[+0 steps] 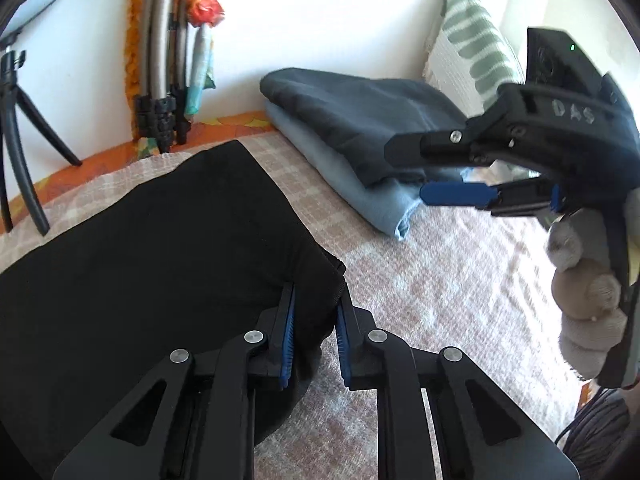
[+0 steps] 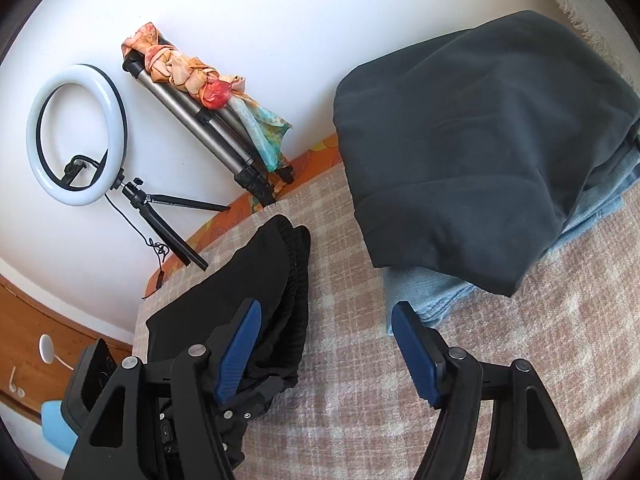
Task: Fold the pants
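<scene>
The black pants lie folded on the checked blanket. My left gripper is shut on the near right corner of the pants, with cloth bunched between the blue pads. In the right wrist view the pants lie at lower left with the elastic waistband toward the wall. My right gripper is open and empty, above the blanket between the pants and the stack of folded clothes. It also shows in the left wrist view, held at the right in a gloved hand.
A stack of folded clothes, dark grey on light blue, lies by the wall. A striped pillow leans behind it. A ring light on a small tripod and a folded tripod with a scarf stand against the wall.
</scene>
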Available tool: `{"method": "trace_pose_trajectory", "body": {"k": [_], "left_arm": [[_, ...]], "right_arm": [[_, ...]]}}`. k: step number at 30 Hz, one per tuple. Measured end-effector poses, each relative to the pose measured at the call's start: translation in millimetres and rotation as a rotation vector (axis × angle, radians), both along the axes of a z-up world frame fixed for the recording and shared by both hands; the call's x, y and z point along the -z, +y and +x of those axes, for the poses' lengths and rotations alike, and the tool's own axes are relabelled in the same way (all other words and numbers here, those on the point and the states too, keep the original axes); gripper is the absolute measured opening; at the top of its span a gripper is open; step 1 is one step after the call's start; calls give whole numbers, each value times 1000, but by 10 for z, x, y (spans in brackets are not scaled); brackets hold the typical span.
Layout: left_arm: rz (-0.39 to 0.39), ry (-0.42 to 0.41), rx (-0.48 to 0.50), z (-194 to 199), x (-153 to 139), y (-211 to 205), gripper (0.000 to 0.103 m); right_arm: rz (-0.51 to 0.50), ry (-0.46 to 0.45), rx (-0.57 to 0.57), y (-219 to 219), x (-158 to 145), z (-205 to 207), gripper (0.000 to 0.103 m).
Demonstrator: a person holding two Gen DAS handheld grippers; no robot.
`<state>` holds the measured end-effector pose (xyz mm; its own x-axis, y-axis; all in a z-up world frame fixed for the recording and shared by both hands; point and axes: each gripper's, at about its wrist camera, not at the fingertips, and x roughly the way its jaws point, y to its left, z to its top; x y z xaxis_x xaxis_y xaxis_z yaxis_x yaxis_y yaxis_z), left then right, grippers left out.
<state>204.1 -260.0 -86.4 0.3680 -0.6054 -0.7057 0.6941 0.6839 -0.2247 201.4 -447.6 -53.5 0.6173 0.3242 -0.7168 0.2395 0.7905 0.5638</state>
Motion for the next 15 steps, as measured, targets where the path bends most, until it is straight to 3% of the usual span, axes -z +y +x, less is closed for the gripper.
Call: {"method": "trace_pose_trajectory", "body": {"k": [5, 7, 15], "left_arm": [[-69, -12, -52, 12, -132, 162, 15], [-72, -2, -53, 8, -123, 186, 15], [-69, -14, -32, -60, -116, 140, 15]], "right_arm": [[23, 1, -100, 202, 9, 325, 72], [53, 26, -136, 276, 98, 466, 78], [204, 135, -135, 331, 585, 851, 78]]}}
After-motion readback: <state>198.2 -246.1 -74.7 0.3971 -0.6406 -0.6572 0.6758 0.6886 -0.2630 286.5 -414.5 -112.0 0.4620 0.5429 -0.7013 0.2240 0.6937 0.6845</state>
